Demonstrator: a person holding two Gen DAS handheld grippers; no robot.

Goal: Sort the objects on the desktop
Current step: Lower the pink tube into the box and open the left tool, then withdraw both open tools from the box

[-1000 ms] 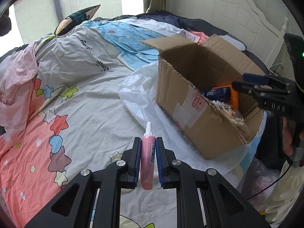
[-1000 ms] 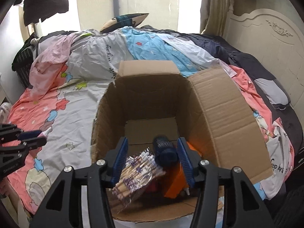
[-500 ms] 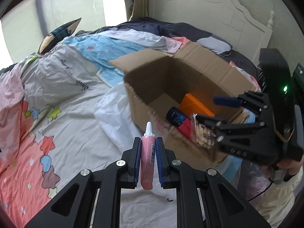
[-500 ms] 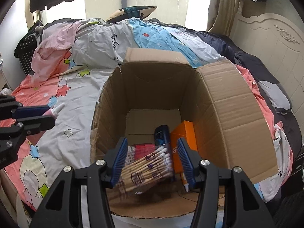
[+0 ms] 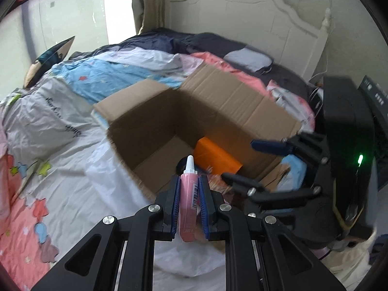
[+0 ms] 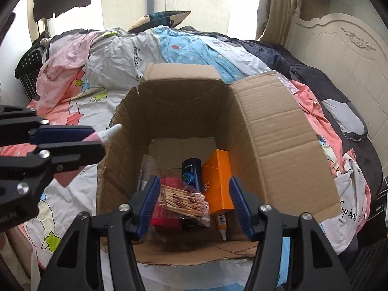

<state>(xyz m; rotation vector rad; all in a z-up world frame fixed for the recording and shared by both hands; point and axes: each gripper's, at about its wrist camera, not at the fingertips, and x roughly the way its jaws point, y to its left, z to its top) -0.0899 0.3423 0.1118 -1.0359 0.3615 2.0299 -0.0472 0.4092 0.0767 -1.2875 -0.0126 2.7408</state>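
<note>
My left gripper (image 5: 189,195) is shut on a pink tube with a white nozzle (image 5: 188,201) and holds it at the near left rim of the open cardboard box (image 5: 225,101); it shows at the left of the right wrist view (image 6: 72,137). My right gripper (image 6: 194,203) is open and empty above the box (image 6: 278,133). Inside lie a bag of cotton swabs (image 6: 184,202), a red pack (image 6: 167,220), a dark blue bottle (image 6: 192,173), an orange carton (image 6: 218,181) and a small glue tube (image 6: 222,225).
The box stands on a bed with a crumpled star-print duvet (image 6: 116,55) and a white plastic sheet (image 5: 101,169). A white headboard (image 5: 242,17) stands behind. A pillow (image 6: 160,19) lies at the far end. The right gripper's body (image 5: 339,169) is close beside the left one.
My left gripper has carried the pink tube from over the bed to the box's rim. The bag of swabs has dropped out of the right gripper into the box, and the right gripper has risen.
</note>
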